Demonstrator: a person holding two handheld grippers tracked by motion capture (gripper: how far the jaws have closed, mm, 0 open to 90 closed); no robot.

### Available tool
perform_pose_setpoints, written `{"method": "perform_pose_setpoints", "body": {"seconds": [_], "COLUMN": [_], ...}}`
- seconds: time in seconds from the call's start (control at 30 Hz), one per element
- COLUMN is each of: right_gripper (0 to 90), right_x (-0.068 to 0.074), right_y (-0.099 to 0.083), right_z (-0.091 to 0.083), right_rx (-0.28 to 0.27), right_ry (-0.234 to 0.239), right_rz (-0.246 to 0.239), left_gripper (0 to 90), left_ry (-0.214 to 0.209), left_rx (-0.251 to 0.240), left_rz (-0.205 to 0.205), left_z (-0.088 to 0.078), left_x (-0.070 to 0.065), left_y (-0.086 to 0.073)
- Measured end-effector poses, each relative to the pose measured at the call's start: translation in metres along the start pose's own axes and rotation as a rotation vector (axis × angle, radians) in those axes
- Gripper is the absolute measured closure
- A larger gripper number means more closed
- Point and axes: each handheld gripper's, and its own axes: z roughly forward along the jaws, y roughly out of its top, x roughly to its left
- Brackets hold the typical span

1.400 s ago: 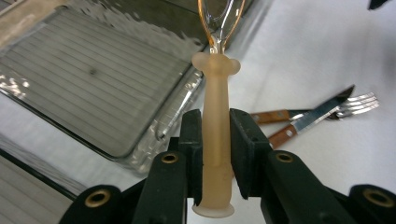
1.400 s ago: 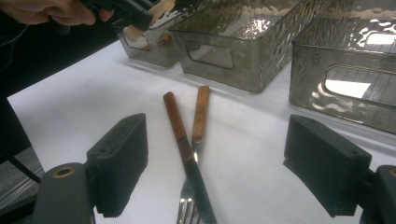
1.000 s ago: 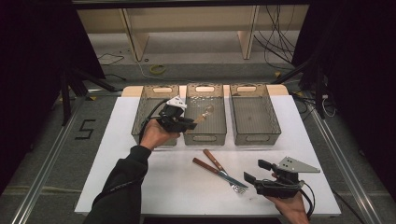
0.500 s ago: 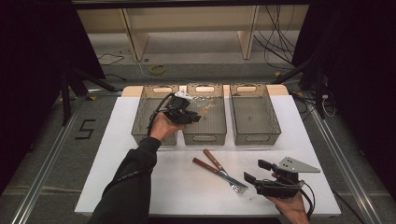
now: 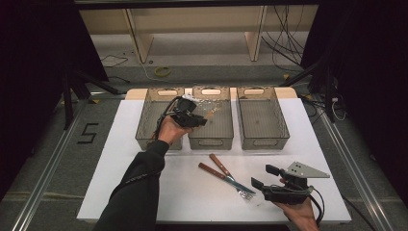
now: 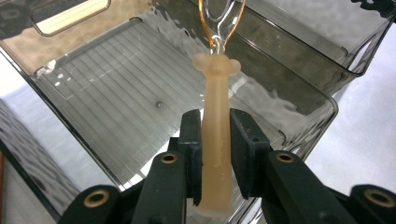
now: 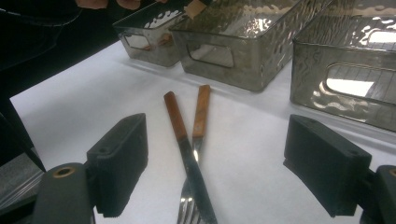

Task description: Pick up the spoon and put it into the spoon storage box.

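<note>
While clamped, spoon point(image 6: 216, 126) juts beyond left gripper point(image 6: 215, 140).

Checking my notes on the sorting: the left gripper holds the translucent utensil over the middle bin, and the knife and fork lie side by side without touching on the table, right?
Not quite. In the right gripper view the knife lies crossed over the fork, touching it. The rest stands: the left gripper holds the translucent utensil over the middle bin.

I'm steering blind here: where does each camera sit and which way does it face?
High view: above the person's side, facing forward and down on the table; both forearms show.
Left gripper view: on the left tool, facing into the middle bin, clamping a spoon.
Right gripper view: on the right tool, facing knife and fork.
Shared: bins, cutlery.
</note>
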Motion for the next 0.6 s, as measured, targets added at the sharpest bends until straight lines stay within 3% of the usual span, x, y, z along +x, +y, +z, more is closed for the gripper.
{"method": "perform_pose_setpoints", "body": {"seconds": [0.37,0.6], "right_gripper": [22.5,22.5], "right_x": [-0.0001,0.0], "right_y": [0.0,0.0002], "right_z": [-0.0005,-0.0004], "right_rx": [-0.001,-0.002], "right_ry": [0.001,0.001], "right_rz": [0.003,0.002], "left_gripper": [72.4,52.2], "left_ry": [0.005,-0.007], "left_rx": [0.042,0.034], "left_rz": [-0.041,-0.049], "left_z": [0.0098,0.0042], "left_x": [0.0016,0.0003], "left_y": [-0.0018,-0.0016]}}
